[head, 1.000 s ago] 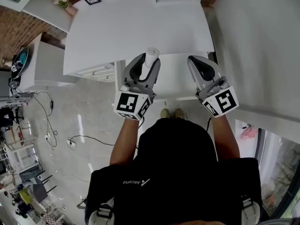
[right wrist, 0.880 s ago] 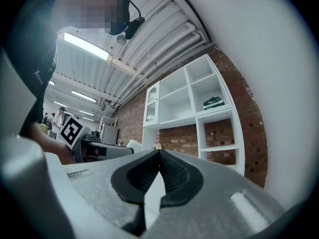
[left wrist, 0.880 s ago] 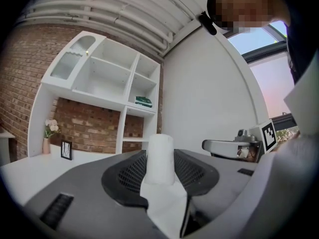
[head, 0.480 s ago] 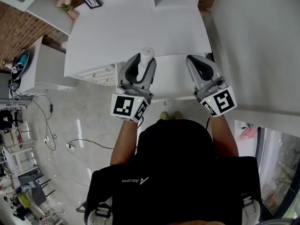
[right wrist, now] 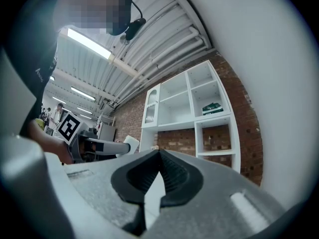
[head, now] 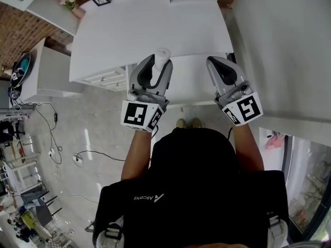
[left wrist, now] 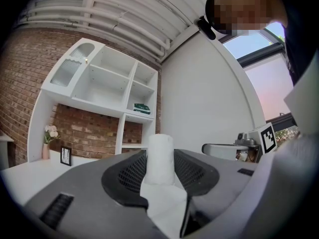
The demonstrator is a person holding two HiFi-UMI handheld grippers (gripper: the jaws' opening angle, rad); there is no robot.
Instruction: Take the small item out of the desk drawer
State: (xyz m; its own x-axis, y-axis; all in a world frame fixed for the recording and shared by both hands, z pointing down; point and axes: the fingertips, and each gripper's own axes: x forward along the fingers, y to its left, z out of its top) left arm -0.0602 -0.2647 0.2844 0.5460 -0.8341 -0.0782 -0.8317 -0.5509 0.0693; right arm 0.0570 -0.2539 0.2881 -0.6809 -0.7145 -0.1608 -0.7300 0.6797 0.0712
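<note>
My left gripper [head: 158,61] is shut on a small white roll-shaped item [head: 163,53], which stands up between the jaws at the white desk top's [head: 150,25] front edge. In the left gripper view the white item [left wrist: 160,158] fills the gap in my left gripper [left wrist: 160,171] and points upward. The open white drawer [head: 192,87] lies below and between both grippers. My right gripper [head: 218,65] is shut with nothing in it, over the drawer's right side. The right gripper view shows the right gripper [right wrist: 159,158] with its jaws meeting, and the left gripper [right wrist: 102,146] beside it.
A white drawer unit [head: 106,79] sits under the desk at the left, next to a low white cabinet [head: 49,71]. Cables [head: 77,156] trail over the grey floor. A white wall [head: 279,45] runs along the right. White shelving [left wrist: 104,83] stands against a brick wall.
Both grippers have risen and moved forward a little. The left one carried the white item from over the drawer up to the desk's front edge.
</note>
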